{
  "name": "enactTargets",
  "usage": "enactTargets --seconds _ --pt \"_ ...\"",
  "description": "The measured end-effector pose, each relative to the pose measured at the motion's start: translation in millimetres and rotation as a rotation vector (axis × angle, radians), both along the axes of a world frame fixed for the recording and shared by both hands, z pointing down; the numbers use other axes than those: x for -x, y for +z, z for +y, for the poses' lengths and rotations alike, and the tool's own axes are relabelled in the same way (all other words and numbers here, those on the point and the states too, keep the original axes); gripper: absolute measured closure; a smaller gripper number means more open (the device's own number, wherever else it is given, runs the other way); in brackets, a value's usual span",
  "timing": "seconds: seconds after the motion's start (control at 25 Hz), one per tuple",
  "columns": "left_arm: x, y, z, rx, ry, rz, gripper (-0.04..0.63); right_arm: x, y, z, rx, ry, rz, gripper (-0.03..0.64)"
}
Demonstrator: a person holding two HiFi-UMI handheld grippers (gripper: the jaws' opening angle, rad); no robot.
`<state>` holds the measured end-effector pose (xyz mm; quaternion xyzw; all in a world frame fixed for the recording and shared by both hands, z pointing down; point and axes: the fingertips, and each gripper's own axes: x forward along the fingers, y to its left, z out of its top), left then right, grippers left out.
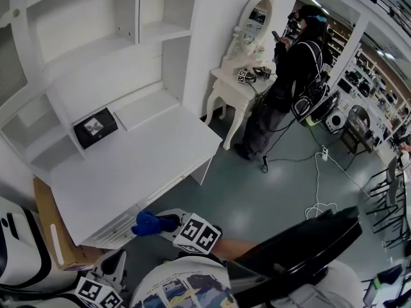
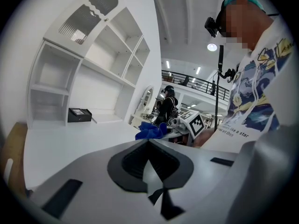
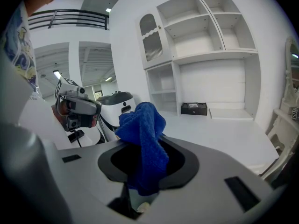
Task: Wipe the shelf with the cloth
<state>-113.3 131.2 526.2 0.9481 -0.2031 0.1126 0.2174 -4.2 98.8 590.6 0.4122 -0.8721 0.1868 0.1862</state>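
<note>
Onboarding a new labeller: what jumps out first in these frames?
The bright blue cloth bunched in the jaws of the right gripper, low centre in the head view. Upper left, the big white shelf unit holds one black box low down. A person in dark clothes stands by a white dressing table, upper right.

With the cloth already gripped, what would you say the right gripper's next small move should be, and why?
Probably carry the right gripper forward over the desk towards the shelf. Its jaws are shut on the blue cloth, held by the desk's near edge, while the shelf lies at the desk's far side.
</note>
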Motion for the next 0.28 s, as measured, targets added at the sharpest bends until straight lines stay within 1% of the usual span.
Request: enactTargets --seconds 0.28 --pt "0.7 5.7 4.0 0.017 -0.003 0.002 0.583 3.7 4.8 3.6 0.008 -0.013 0.003 0.486"
